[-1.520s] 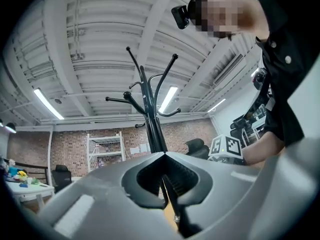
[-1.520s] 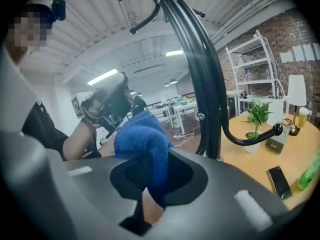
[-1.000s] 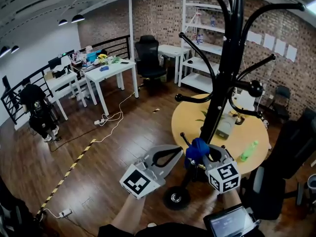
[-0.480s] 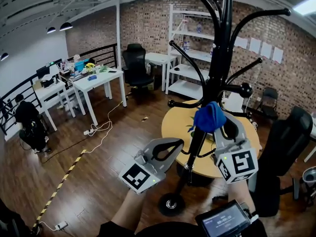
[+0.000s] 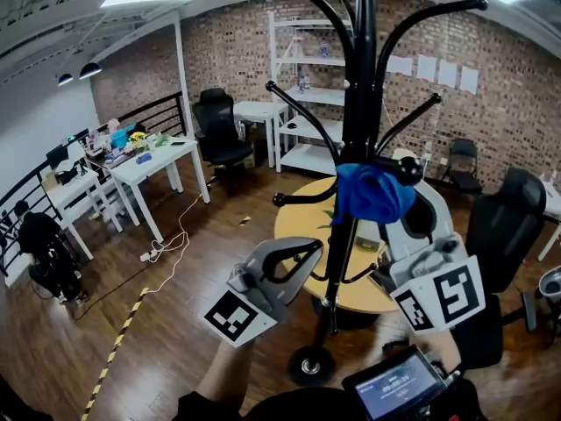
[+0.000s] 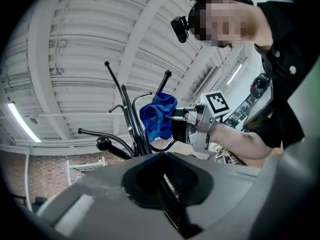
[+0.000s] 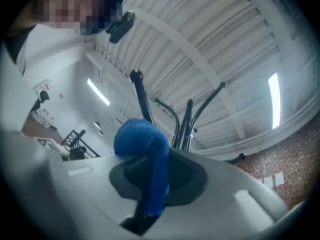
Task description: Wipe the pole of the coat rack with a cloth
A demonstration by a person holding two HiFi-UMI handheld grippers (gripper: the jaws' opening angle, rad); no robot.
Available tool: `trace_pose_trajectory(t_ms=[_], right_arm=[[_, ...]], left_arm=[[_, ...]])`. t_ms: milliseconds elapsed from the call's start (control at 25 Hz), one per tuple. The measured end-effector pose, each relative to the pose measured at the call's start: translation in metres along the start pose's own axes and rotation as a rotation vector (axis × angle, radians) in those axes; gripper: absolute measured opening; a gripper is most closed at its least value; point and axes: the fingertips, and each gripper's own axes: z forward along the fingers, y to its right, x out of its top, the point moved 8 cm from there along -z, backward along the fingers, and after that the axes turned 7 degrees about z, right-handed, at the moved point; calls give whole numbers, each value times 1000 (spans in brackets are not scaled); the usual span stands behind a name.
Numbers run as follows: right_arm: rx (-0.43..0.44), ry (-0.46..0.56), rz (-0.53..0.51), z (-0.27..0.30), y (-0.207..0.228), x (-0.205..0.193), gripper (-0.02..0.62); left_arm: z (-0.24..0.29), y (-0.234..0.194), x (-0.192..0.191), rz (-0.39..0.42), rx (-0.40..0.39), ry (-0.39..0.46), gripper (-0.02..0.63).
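pole: the black coat rack pole (image 5: pixel 358 103) runs straight up the middle of the head view, curved hook arms branching off it high and low, round base (image 5: pixel 308 364) on the wood floor

cloth: blue cloth (image 5: pixel 372 193), bunched into a wad, sitting right up against the pole on its right side, about level with the lower hook arms. Looks like it's touching the pole there, and the left gripper view shows the cloth (image 6: pixel 156 116) tight beside the pole (image 6: pixel 131 129) too

right gripper: right gripper (image 5: pixel 396 207) is just right of the pole with its jaws clamped on the cloth. In its own view the cloth (image 7: pixel 145 149) comes up out of the pinched jaws (image 7: pixel 155 184) and balloons above them, pole (image 7: pixel 186 126) right behind it

left gripper: left gripper (image 5: pixel 307 257) is lower down and left of the pole, close to it but not touching. Jaws are pressed together with nothing in them (image 6: pixel 167 184), pointing up toward the rack

marker cubes: one on each gripper, left one (image 5: pixel 230 316) down-left of the pole, right one (image 5: pixel 443 301) down-right

knob: a round black hook end (image 5: pixel 408 169) pokes out just right of the pole, partly tucked behind the top of the cloth

table: round yellow table (image 5: pixel 302 222) directly behind the pole

background stuff: white shelf (image 5: pixel 302 86) left of the pole against the brick wall, black office chair (image 5: pixel 215 130) and white desk (image 5: pixel 153 160) well off to the pole's left
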Motion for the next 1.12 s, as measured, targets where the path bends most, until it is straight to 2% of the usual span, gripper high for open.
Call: trace_pose_trajectory(t_ms=[280,440,560,680,800,920,1120], right_arm=[[121,133,28,-20,-24,49,46],[198,163,81,-14,-23,50,46],[185,156,78,-7,-25,38,46],[136,111,97,0,-14,13,46],[80,-3,129,11,3,-26,46],[68,-122,100,15,1,-69,46],[66,-190,71,-1,-7,-105,46]], left_arm=[[15,-4,16,19,-32,33,3],[14,-4,21,32,-42,35,3],[6,-6,17,39,-31,16,3],[3,-5,8,26,-8,-6,3],[0,-4,-2,6,17,-23,3],[-5,-1,-14,-21,30,-40,3],[-16,8,-35,-80,54,-87,3]])
